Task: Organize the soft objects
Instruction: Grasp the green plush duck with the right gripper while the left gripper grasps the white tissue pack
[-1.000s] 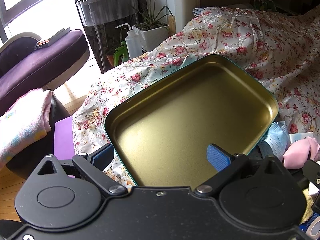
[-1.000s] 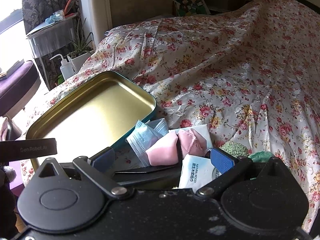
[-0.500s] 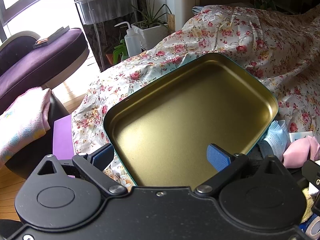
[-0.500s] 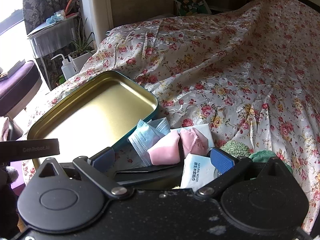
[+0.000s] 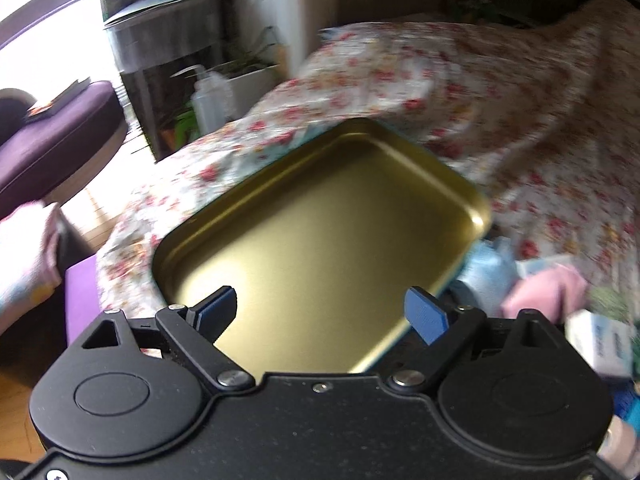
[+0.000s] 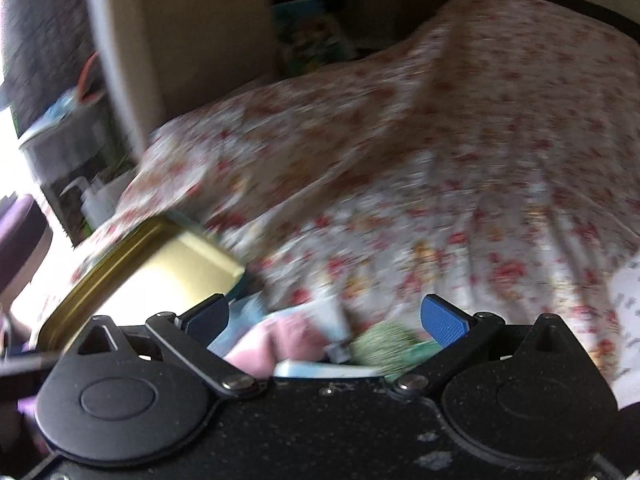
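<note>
Soft items — a pink cloth [image 5: 544, 292], a blue mask [image 5: 486, 276] and a tissue pack [image 5: 600, 340] — were seen in the left wrist view heaped on the floral bed [image 5: 540, 140] just beside the right edge of an empty gold tin [image 5: 320, 240]. The left gripper [image 5: 320, 310] was held over the tin's near part; its jaws had just been closing a little, yet the fingers [image 5: 424, 314] were kept apart with nothing between them. The items were judged light, limp and easily crushed; a pinch at a fold or bunched middle was judged safest, and the pack's wrapper was judged likely slippery.

In the right wrist view, heavily blurred, the right gripper [image 6: 326, 316] was shown wide and empty just above the heap. A green fuzzy piece [image 6: 380, 344] was shown plainly beside the pink cloth [image 6: 276, 340], barely caught in the left view. Only a corner of the tin [image 6: 160, 264] was caught here, while its whole empty floor was given by the left view.
</note>
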A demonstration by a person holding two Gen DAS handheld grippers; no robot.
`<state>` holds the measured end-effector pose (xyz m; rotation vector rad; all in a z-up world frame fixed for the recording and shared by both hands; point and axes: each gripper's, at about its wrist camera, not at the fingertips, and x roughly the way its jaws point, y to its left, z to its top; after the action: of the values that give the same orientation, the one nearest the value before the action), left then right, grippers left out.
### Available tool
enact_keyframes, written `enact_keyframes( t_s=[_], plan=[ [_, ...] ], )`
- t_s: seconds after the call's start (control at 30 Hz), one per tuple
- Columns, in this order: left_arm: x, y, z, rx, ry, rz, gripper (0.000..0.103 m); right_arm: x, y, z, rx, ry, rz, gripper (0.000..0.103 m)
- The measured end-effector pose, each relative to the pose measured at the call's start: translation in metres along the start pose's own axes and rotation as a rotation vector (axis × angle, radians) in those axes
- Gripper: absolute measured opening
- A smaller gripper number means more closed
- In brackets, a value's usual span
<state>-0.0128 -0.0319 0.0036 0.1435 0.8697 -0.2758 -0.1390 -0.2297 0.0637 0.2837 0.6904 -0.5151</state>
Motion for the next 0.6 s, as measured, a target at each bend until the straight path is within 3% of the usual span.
enact_keyframes(
  t_s=[0.27, 0.43, 0.6],
  plan=[
    [-0.007, -0.045, -0.016, 0.186, 0.022, -0.155, 0.088, -0.016, -0.086, 0.001, 0.144, -0.027, -0.13, 0.102],
    [-0.006, -0.06, -0.025, 0.262, 0.048, -0.197, 0.088, -0.016, -0.122, -0.02, 0.212, 0.079, -0.13, 0.102],
    [-0.011, -0.068, -0.032, 0.279, 0.064, -0.223, 0.088, -0.007, -0.12, -0.038, 0.212, 0.16, -0.105, 0.102]
  ],
)
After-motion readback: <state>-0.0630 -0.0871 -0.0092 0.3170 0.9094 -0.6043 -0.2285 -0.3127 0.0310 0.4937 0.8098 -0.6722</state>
